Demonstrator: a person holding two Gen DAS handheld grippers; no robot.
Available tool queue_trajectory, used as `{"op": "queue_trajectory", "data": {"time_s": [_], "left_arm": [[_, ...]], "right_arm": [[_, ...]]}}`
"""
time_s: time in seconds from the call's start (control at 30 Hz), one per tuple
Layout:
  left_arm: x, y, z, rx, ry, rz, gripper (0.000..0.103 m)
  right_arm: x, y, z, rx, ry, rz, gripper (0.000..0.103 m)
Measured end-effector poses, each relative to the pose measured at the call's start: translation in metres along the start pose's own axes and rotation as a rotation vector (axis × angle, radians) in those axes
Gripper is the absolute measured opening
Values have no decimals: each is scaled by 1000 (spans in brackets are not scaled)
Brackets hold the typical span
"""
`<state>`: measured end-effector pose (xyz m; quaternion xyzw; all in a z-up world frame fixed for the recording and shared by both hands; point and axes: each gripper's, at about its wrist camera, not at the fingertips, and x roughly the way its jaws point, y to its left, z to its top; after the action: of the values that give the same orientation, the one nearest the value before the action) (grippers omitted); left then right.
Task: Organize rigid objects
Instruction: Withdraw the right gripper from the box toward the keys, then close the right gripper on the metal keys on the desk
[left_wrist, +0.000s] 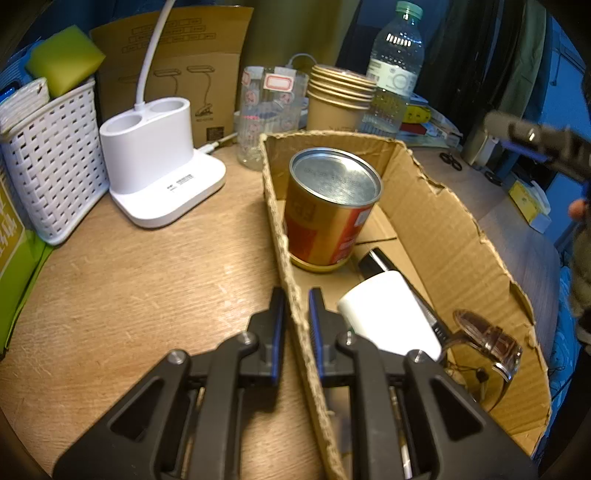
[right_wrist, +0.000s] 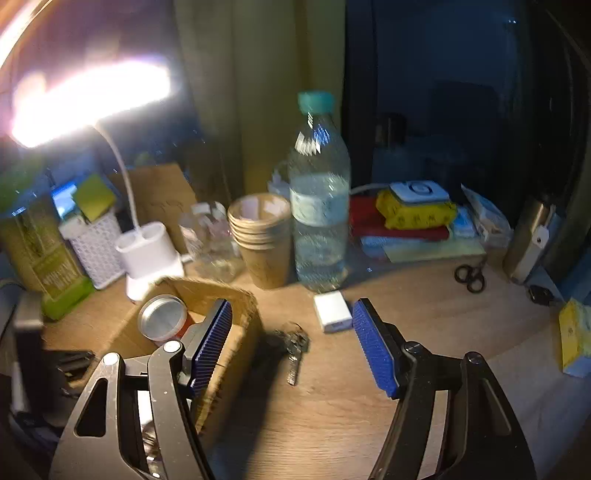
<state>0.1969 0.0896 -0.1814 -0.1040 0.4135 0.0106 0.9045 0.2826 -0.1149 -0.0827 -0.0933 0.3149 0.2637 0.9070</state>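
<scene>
The cardboard box (left_wrist: 454, 236) is held by its near wall, which is clamped between the closed fingers of the left gripper (left_wrist: 297, 306). The board is light and stiff but torn along its rim, so it is judged liable to flex or rip if pulled hard.

Beyond those fingertips, inside the box, a tin can (left_wrist: 332, 210) stands upright. It is rigid and probably the heaviest item, with smooth, slippery sides. A white cylinder (left_wrist: 384, 314) lies just right of the fingers, and sunglasses (left_wrist: 487, 343), judged fragile, lie further right.

The right gripper (right_wrist: 291, 334) is open and empty over the tabletop (right_wrist: 424, 332). Between and just ahead of its fingers lies a bunch of keys (right_wrist: 295, 347): small, hard and low-lying. A small white box (right_wrist: 332, 312) lies just beyond.

Open wood lies to the right of the fingers. The box corner stands close on the left, and a water bottle (right_wrist: 319, 206) and stacked paper cups (right_wrist: 260, 236) stand ahead.
</scene>
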Motion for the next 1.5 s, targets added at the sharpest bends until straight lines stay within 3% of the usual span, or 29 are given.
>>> {"op": "queue_trajectory", "data": {"time_s": [0.4,0.57,1.13,1.5], "left_arm": [[0,0,0,0,0,0,14],[0,0,0,0,0,0,14],[0,0,0,0,0,0,14],[1,1,0,2,-1,0,14]], "right_arm": [[59,-9,-25,-43,132,18,63],[83,-9,-32,-76,198,29,48],[117,1,-31,-192,301,102,48],[129,0,-29,-196,300,116,48]]}}
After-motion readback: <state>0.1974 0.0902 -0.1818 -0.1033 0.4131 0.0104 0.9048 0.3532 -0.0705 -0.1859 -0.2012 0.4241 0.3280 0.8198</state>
